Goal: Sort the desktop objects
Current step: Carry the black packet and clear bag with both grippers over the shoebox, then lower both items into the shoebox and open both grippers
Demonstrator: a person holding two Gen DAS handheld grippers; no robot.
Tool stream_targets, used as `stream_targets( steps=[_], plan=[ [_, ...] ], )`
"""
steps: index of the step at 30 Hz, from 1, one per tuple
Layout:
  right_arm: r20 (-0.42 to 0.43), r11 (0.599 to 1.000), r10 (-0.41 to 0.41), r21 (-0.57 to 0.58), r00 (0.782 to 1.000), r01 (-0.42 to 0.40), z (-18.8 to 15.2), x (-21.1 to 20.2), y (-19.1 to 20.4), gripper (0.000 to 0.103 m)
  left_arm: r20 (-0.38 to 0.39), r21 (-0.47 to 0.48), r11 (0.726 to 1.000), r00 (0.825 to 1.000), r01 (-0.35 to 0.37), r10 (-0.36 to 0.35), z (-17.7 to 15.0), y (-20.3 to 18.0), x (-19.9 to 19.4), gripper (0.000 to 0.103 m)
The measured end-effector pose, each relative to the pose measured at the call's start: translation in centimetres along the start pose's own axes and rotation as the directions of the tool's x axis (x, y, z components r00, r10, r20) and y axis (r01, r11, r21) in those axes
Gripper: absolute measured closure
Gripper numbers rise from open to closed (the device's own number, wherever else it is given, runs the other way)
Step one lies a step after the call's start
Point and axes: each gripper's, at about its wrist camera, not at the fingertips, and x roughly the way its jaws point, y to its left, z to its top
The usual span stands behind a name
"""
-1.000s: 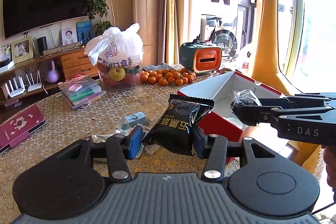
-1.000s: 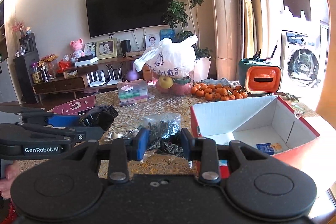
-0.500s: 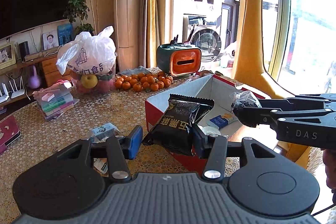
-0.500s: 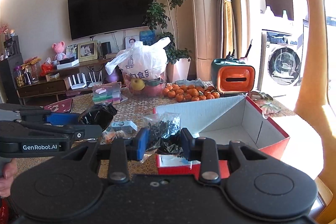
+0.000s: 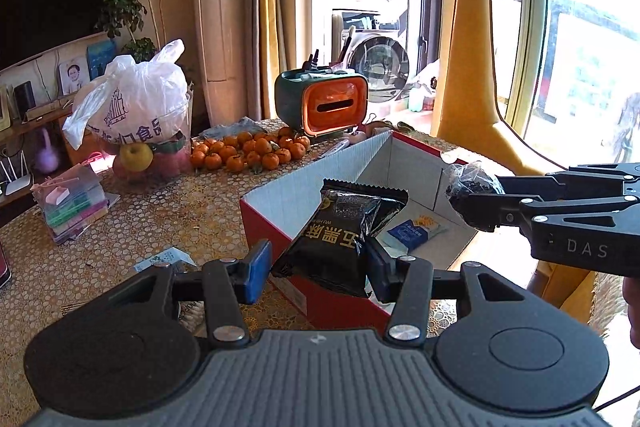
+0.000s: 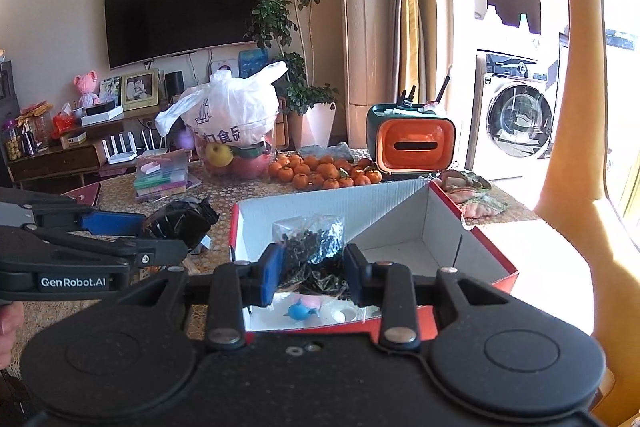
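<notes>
The black packet (image 5: 344, 235) hangs pinched in the left gripper (image 5: 316, 267), over the box (image 5: 280, 223) rim; the clear bag (image 6: 310, 247) (dark bits inside) is clamped in the right gripper (image 6: 310, 273) above the box. Step: delivery. Next, I judge: carry the packet toward 1 o'clock, then release both.
</notes>
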Motion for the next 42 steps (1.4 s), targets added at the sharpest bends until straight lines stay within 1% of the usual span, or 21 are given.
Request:
stream_targets(
  steps=[7, 18, 23, 27, 34, 39, 42],
  plan=[
    [-0.015, 1.000, -0.022, -0.018, 1.000, 0.021, 0.1, 1.7, -1.6, 0.070, -0.032, 0.029, 1.000, 0.999, 0.008, -0.007, 0.5, -1.2, 2.9, 0.054],
    [-0.047, 0.999, -0.049, -0.004, 0.998, 0.049, 0.7, 4.0, -5.2, 0.070, -0.078, 0.090, 0.996, 0.997, 0.026, -0.019, 2.0, -3.0, 7.3, 0.054],
    [-0.095, 0.999, -0.038, 0.005, 0.995, 0.038, 0.9, 6.0, -6.6, 0.070, -0.131, 0.088, 0.996, 0.991, 0.033, -0.022, 2.6, -3.0, 9.8, 0.054],
    [-0.133, 0.999, -0.046, 0.017, 0.990, 0.049, 0.8, 7.9, -7.5, 0.070, -0.174, 0.075, 0.996, 0.984, 0.044, -0.031, 3.1, -2.9, 11.8, 0.054],
    [-0.192, 0.997, -0.055, 0.039, 0.980, 0.063, 0.6, 10.7, -8.8, 0.070, -0.212, 0.126, 0.991, 0.977, 0.042, -0.014, 3.8, -3.9, 14.5, 0.054],
    [-0.234, 0.998, -0.028, 0.040, 0.972, 0.038, 1.0, 12.5, -9.5, 0.070, -0.236, 0.178, 0.983, 0.972, 0.034, 0.009, 4.0, -4.7, 16.4, 0.054],
    [-0.258, 0.998, -0.030, 0.039, 0.966, 0.041, 1.5, 13.7, -9.8, 0.070, -0.253, 0.213, 0.977, 0.967, 0.033, 0.023, 4.1, -5.3, 17.5, 0.054]
  ],
)
